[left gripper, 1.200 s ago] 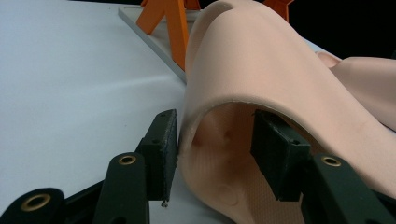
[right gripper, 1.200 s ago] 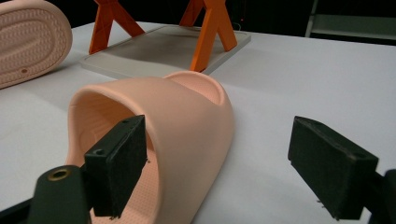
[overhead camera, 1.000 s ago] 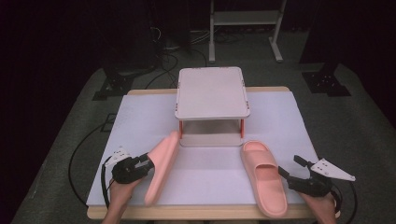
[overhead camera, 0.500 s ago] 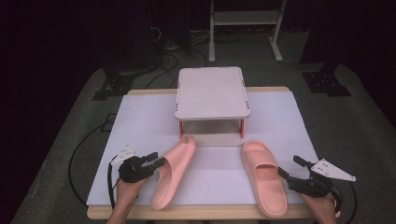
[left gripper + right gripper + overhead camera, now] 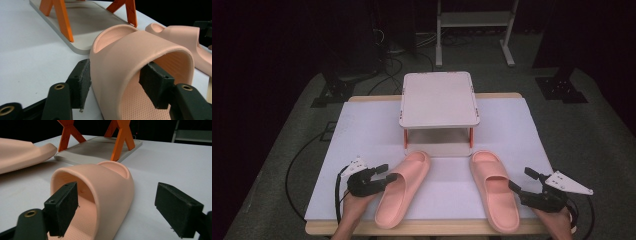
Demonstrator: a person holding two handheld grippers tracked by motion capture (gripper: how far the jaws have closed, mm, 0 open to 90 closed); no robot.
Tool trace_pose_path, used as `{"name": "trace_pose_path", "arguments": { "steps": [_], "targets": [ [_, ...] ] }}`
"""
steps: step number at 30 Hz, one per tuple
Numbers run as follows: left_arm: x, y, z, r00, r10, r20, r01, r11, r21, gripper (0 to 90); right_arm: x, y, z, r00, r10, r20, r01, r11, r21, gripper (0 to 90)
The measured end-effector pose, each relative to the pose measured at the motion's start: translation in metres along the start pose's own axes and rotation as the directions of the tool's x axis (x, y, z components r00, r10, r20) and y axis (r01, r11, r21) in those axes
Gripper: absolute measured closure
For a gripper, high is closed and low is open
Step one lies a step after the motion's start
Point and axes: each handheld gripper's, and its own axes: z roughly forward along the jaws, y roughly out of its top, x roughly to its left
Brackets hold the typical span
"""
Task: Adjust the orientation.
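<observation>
The left gripper is at the near left of the table. Its jaws straddle the side wall of the left slide sandal's strap, one pad outside and one inside under the arch; whether the pads press the foam or stand just off it cannot be determined. The sandal lies flat, toe toward the far edge, near the small rack.

Handling estimate: the sandals appear to be moulded foam, light, flexible and matte, so slippage is unlikely. The strap wall is the best place to take hold; expect it to deform under pressure.

The right slide sandal lies flat at the near right, parallel to the first and well apart from it. The right gripper has its jaws wide, one pad inside the strap opening and one clear outside, gripping nothing.

The table is covered in plain white. The rack has a pale top, orange legs and a grey base plate. The room beyond is dark, with cables on the floor.
</observation>
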Motion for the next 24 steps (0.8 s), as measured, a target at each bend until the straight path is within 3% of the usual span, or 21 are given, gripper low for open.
{"name": "trace_pose_path", "arguments": {
  "steps": [5, 12, 24],
  "targets": [
    [-0.003, 0.0, 0.004, 0.9999, 0.014, 0.007, -0.014, 0.9999, 0.009, 39.5, 0.0, 0.0, 0.0, 0.9999, -0.003, -0.01, 0.003, 1.0, 0.0, 18.4],
    [-0.011, -0.001, 0.012, 0.9979, 0.064, 0.009, -0.064, 0.997, 0.044, 35.4, 0.003, -0.001, 0.002, 0.9997, -0.009, -0.022, 0.009, 1.0, 0.013, 18.6],
    [-0.016, -0.002, 0.017, 0.9958, 0.092, 0.006, -0.092, 0.9948, 0.045, 31.7, 0.004, -0.001, 0.014, 0.999, -0.026, -0.038, 0.028, 0.998, 0.056, 20.7]
  ]
}}
